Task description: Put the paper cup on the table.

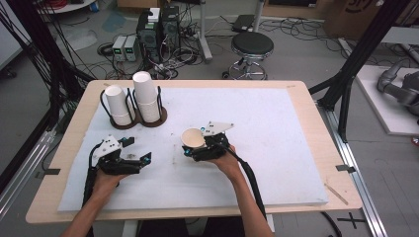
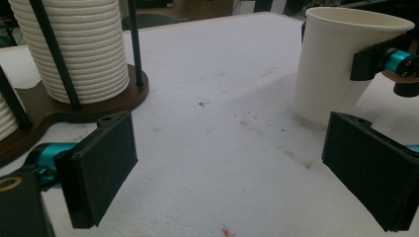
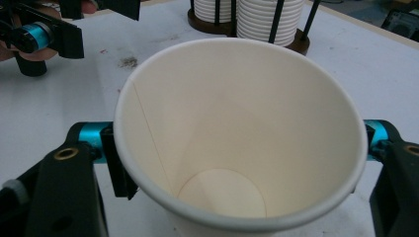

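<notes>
White paper cup [image 3: 237,143] clamped by right gripper [image 1: 197,146] fingers, its base cut off, left gripper [image 1: 132,150] fingers spread, empty.

Lab: computer towers [image 1: 157,29], tangled floor cables [image 1: 301,29], a stool [image 1: 252,47], black framing [image 1: 363,49] beyond the worktop [image 1: 306,108].

open mat btwn grippers – cup rack [image 1: 132,118] blocks far left, stool [image 1: 252,45] beyond table.

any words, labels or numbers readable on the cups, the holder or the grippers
None can be read.
White paper cup in the right gripper: plain, no print.
Stacked white paper cups in the dark wooden holder: plain.
Left gripper: no label.
Brown cardboard box at the back: dark mark, too blurred to read.
</notes>
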{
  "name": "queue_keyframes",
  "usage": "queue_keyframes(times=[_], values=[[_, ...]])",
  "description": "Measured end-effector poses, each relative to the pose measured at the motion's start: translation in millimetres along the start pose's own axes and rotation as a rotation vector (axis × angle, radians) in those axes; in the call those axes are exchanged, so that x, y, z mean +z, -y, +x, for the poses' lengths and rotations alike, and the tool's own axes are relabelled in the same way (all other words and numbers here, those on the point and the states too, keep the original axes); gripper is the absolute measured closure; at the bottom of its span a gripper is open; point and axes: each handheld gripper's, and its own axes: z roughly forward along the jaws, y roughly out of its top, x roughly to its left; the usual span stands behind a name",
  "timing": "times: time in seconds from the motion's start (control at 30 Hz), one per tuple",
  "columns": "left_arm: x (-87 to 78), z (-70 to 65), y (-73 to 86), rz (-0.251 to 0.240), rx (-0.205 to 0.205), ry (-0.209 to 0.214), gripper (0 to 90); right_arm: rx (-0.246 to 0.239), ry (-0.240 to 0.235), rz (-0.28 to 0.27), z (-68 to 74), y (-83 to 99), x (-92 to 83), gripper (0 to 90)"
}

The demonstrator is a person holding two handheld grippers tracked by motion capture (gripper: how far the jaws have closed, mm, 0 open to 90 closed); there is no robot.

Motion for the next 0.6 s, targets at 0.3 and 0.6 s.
queue_keyframes(times=[0.3,0.6], values=[[0.4,0.0,0.4,0.004,0.005,0.005,6.6,0.001,0.008,0.025,-0.8,6.1,4.2,25.8],[0.7,-1.3,0.2,0.002,0.006,0.010,6.7,-0.005,0.010,0.024,-1.4,7.1,3.3,24.8]])
